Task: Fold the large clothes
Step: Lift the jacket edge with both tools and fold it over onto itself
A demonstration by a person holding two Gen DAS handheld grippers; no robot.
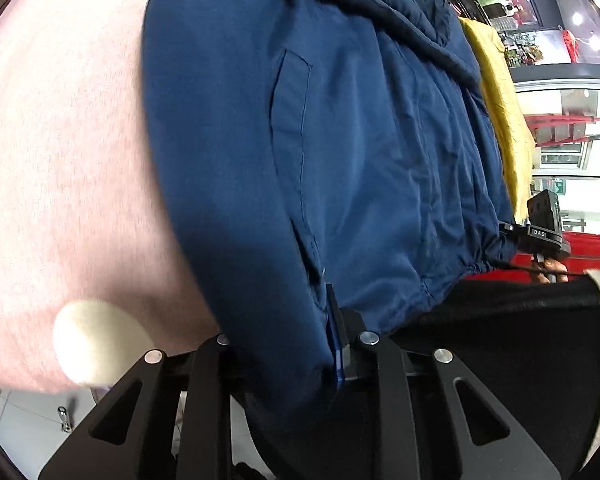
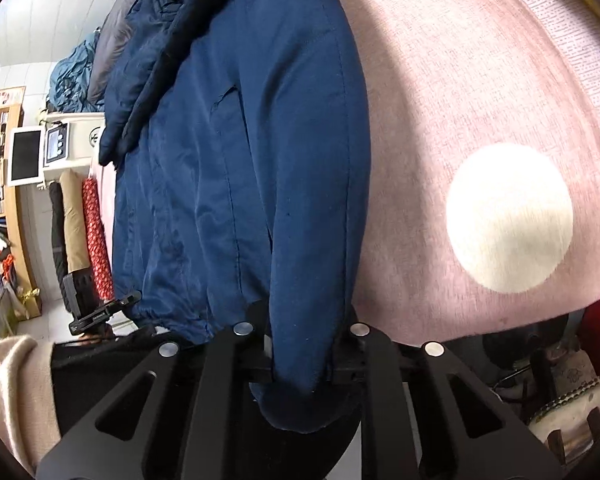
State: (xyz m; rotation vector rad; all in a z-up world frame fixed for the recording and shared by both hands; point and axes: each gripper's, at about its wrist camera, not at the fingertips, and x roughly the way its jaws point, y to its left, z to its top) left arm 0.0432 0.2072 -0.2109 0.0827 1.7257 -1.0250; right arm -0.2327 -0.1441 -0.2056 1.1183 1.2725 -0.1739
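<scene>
Now | blue jacket runs lengthwise away, hem nearest | left hand-held gripper, right hand-held gripper both clamp it

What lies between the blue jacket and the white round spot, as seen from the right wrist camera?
Only bare pink blanket lies between the blue jacket and the white round spot; the right wrist view shows this.

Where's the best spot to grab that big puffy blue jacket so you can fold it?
Probably at the bottom hem corners of the big puffy blue jacket, coming in from the near edge of the pink cloth surface. The hem there is a thin gathered edge that fits between fingers. Both tongs already do this: the left tongs pinch the zip-side corner, the right tongs the other end.
</scene>
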